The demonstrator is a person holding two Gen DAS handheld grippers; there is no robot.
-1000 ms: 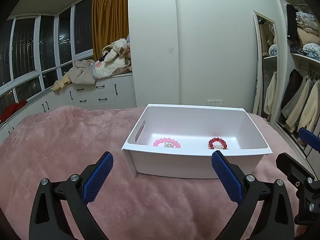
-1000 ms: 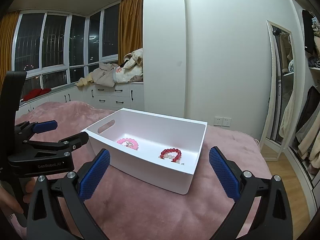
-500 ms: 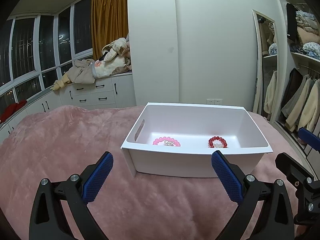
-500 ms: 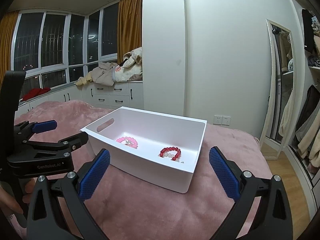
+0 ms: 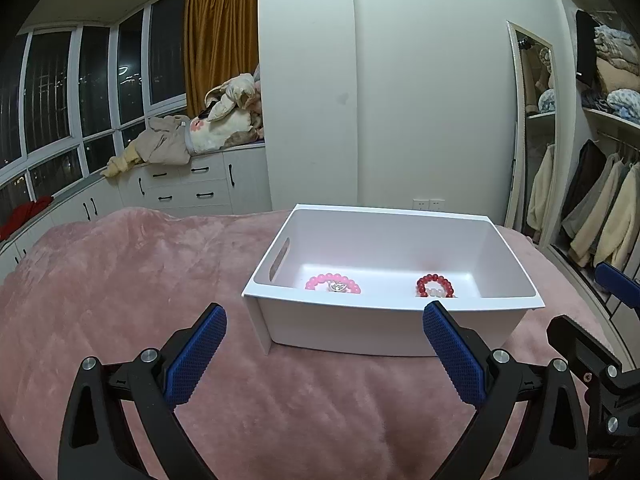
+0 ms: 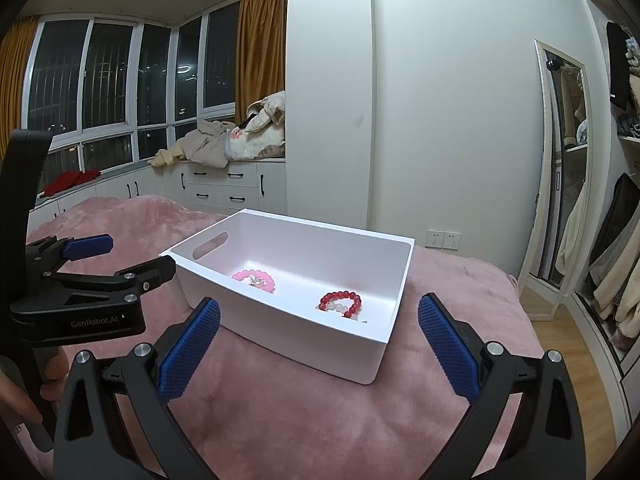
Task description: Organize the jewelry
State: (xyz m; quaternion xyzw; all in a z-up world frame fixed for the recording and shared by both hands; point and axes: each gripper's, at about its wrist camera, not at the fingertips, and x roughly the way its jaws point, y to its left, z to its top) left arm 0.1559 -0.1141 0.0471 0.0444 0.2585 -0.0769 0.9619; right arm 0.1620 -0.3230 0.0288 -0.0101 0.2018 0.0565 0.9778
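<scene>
A white plastic bin (image 5: pixel 400 332) (image 6: pixel 304 340) stands on a pink fuzzy bedspread. Inside it lie a pink bead bracelet (image 5: pixel 333 282) (image 6: pixel 254 279) on the left and a red-and-white bead bracelet (image 5: pixel 435 286) (image 6: pixel 341 303) on the right. My left gripper (image 5: pixel 324 348) is open and empty, held in front of the bin's near wall. My right gripper (image 6: pixel 318 344) is open and empty, in front of the bin's near right corner. The left gripper also shows in the right wrist view (image 6: pixel 120 256), left of the bin.
The pink bedspread (image 5: pixel 120 280) spreads all around the bin. White drawers with piled clothes (image 5: pixel 200 136) stand by the windows behind. A mirror and an open wardrobe (image 5: pixel 600 200) are to the right, past the bed's edge.
Both wrist views have shifted slightly relative to the bin. The bracelets have not moved and both grippers stay open.
</scene>
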